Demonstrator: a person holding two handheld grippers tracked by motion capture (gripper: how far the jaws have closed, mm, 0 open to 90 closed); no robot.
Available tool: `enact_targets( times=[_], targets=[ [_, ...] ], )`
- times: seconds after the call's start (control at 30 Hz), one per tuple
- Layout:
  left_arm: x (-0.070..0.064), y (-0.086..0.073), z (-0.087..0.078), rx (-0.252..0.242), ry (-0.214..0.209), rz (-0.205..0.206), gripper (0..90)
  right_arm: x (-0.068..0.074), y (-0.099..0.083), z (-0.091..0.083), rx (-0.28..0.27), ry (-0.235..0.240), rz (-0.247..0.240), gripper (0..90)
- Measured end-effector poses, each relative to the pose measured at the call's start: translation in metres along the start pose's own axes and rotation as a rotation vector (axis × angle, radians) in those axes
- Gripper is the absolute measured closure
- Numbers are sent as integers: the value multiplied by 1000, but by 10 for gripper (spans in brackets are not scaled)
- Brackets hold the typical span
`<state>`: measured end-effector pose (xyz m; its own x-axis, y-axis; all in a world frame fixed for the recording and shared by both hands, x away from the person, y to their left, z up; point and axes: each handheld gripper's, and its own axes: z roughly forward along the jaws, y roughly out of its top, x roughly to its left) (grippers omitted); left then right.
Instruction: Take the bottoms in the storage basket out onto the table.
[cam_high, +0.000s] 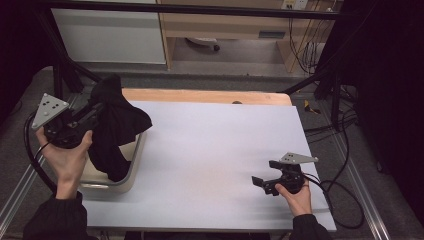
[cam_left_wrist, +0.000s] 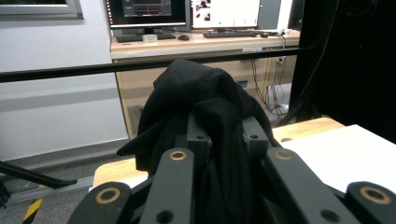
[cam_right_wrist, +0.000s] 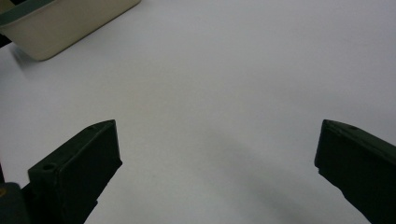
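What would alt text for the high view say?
A person's left gripper holds a black cloth up over a beige tub at the left of a white table. The right gripper rests open, near the front right.

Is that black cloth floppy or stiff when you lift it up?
Probably floppy: the black cloth droops in folds from the left gripper toward the tub. It likely weighs little, since one pinch holds it. It seems unlikely to slip, bunched between the jaws.

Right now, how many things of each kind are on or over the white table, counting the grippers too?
Hand-held black two-jaw grippers: 2, left gripper, right gripper
Crumpled black cloth garment: 1
Cream rectangular plastic bin: 1
Total: 4
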<state>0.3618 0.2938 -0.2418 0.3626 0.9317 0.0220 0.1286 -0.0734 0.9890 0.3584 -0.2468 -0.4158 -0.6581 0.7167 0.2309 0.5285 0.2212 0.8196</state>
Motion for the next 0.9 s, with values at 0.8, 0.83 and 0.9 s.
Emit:
enact_targets(
  times=[0.8, 0.83, 0.9],
  targets=[
    [-24, 5, 19, -3, -51, -4, 786, 0, 0, 0, -1, 0, -1, 6],
    [-25, 6, 20, -3, -54, -3, 786, 0, 0, 0, -1, -1, -1, 6],
    [-28, 7, 21, -6, -58, -5, 785, 0, 0, 0, -2, 0, -2, 6]
  ],
)
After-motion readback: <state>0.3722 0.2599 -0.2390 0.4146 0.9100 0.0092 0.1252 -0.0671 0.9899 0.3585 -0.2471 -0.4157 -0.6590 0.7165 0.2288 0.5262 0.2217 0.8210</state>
